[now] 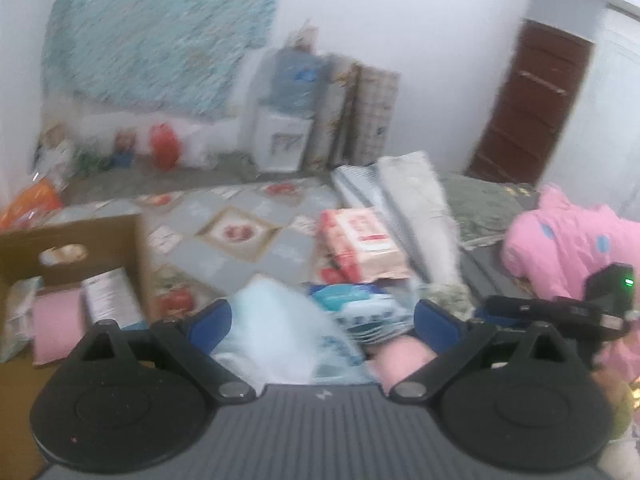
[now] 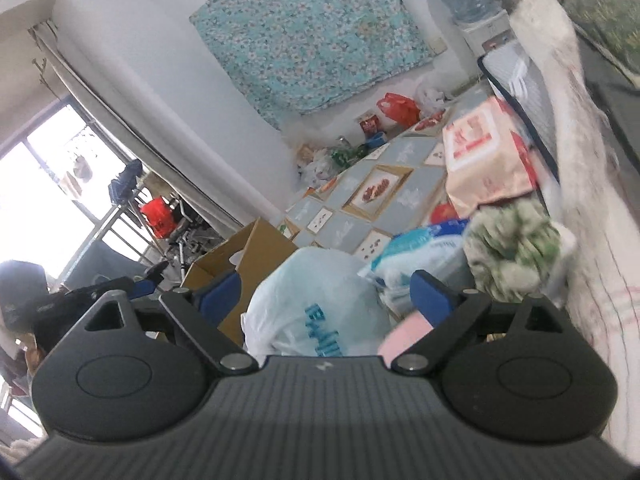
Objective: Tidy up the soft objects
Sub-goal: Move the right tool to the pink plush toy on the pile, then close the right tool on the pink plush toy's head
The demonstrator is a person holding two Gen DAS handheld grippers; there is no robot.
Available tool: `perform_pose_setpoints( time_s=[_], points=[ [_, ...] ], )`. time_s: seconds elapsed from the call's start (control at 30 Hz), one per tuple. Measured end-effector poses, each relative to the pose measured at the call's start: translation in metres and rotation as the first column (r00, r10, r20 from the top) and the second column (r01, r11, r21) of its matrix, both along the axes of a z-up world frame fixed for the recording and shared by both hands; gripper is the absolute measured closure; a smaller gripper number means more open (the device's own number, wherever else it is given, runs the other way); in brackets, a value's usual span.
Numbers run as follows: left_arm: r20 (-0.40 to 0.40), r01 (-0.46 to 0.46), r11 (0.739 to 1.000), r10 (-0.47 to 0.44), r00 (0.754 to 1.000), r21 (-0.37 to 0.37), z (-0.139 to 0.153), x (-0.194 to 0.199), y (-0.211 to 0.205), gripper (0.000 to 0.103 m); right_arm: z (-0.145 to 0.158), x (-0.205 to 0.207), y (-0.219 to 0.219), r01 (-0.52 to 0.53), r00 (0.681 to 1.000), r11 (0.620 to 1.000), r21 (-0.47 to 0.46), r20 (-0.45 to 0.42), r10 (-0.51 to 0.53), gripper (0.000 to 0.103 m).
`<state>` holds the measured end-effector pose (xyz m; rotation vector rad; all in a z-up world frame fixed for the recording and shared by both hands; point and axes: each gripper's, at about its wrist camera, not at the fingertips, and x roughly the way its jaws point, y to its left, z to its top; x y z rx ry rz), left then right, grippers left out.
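Soft packs are piled ahead: a white plastic bag (image 1: pixel 276 332) is seen between the spread left fingers (image 1: pixel 214 320), and likewise between the right fingers (image 2: pixel 430 296), unclamped.

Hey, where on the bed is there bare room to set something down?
The patterned quilt is bare between the cardboard box and the pink wipes pack. It is crowded nearer: the white plastic bag, blue packs and folded bedding.
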<state>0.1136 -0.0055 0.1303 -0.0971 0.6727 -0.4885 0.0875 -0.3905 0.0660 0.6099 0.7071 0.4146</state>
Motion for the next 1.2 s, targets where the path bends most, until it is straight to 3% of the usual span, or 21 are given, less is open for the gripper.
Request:
perform_pose_setpoints(
  time_s=[0.23,0.33,0.43,0.53,0.73,0.97,1.2],
  points=[
    [0.122,0.074,0.997,-0.077,0.989,0.026,-0.03,-0.022,-0.085,0.004,-0.031,-0.007,-0.026,0.037,0.999,0.994,0.104,-0.019,-0.035,0.01],
    [0.151,0.092,0.991,-0.107,0.983,0.099,-0.054,-0.031,-0.118,0.005,-0.04,-0.007,-0.024,0.025,1.0,0.996,0.084,-0.021,-0.023,0.01],
    [0.13,0.142,0.97,-0.17,0.977,0.199,-0.082,-0.037,-0.143,0.008,-0.051,-0.006,-0.021,0.003,1.0,0.999,0.037,-0.029,-0.002,0.01],
    [0.117,0.169,0.946,-0.207,0.971,0.275,-0.108,-0.041,-0.159,0.016,-0.065,-0.001,-0.021,0.0,0.999,0.999,0.032,-0.047,0.001,0.012],
    [0.092,0.203,0.909,-0.252,0.963,0.363,-0.143,-0.035,-0.179,0.038,-0.097,0.015,-0.03,0.027,0.992,0.998,0.06,-0.128,-0.019,0.027],
    [0.136,0.185,0.846,-0.288,0.948,0.5,-0.168,-0.026,-0.196,0.036,-0.123,0.03,-0.025,0.045,0.98,0.997,0.065,-0.197,-0.031,0.028],
    [0.116,0.204,0.81,-0.316,0.942,0.55,-0.187,-0.023,-0.207,0.028,-0.134,0.035,-0.019,0.021,0.978,0.995,0.099,-0.211,0.0,0.026]
  ],
)
